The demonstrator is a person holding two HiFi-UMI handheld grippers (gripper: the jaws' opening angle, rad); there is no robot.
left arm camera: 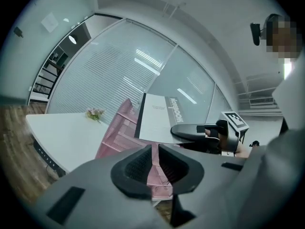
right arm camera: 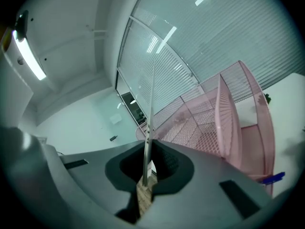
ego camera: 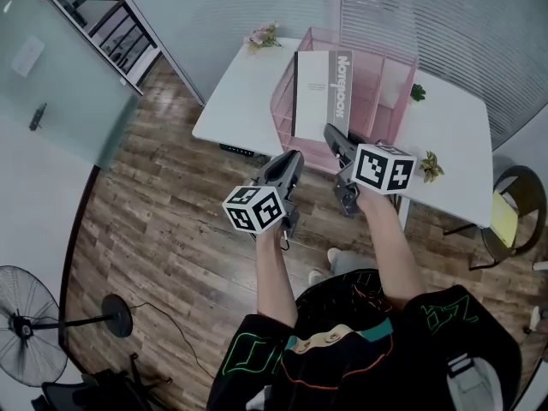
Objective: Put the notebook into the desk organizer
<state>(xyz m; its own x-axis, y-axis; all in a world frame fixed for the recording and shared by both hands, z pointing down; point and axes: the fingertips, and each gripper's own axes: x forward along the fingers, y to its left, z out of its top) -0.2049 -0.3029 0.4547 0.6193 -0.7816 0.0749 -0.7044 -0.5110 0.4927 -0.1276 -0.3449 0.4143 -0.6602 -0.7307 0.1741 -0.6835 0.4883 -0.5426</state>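
Note:
A white notebook (ego camera: 318,97) with a grey spine is held upright over the pink mesh desk organizer (ego camera: 377,67) on the white desk (ego camera: 244,92). My right gripper (ego camera: 332,135) is shut on the notebook's lower edge. In the right gripper view the notebook (right arm camera: 150,109) shows edge-on between the pads, with the organizer (right arm camera: 224,123) beyond it. My left gripper (ego camera: 294,157) hangs just left of the right one, in front of the desk, shut and empty. From the left gripper view (left arm camera: 155,159) I see the notebook (left arm camera: 155,118) above the organizer (left arm camera: 119,128).
Small potted plants stand on the desk: flowers (ego camera: 264,35) at the far left corner, greenery (ego camera: 417,92) beside the organizer and another plant (ego camera: 430,166) near the front right. A chair (ego camera: 514,217) stands to the right, a floor fan (ego camera: 30,336) at lower left.

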